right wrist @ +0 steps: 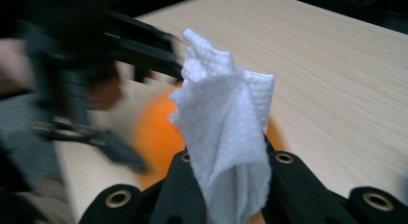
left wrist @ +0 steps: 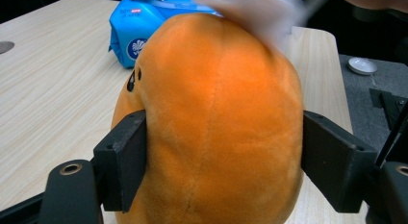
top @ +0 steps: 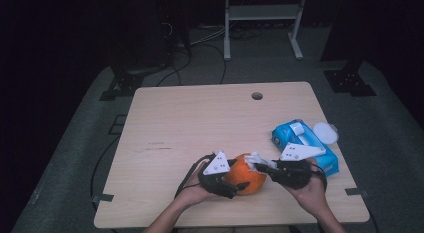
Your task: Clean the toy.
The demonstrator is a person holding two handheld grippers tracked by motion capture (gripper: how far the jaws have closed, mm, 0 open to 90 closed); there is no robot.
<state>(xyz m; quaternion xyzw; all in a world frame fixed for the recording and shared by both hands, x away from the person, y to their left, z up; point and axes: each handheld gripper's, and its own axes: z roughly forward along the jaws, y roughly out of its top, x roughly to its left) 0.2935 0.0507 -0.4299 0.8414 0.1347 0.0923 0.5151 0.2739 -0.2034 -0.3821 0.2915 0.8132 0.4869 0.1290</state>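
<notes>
An orange plush toy [top: 248, 177] sits near the table's front edge. My left gripper [top: 234, 185] comes at it from the left, and its two black pads [left wrist: 122, 161] press on the toy's [left wrist: 216, 128] sides. My right gripper [top: 263, 168] reaches in from the right and is shut on a crumpled white wipe [right wrist: 226, 137]. The wipe [top: 257, 159] rests against the top of the toy. In the right gripper view the toy [right wrist: 154, 132] is a blurred orange shape behind the wipe, and the other gripper [right wrist: 96, 89] shows blurred at the left.
A blue pack of wipes [top: 306, 139] lies on the wooden table [top: 200, 123] at the right, just behind my right hand. A white round lid [top: 326, 131] lies by the table's right edge. A cable hole [top: 257, 96] is at the back.
</notes>
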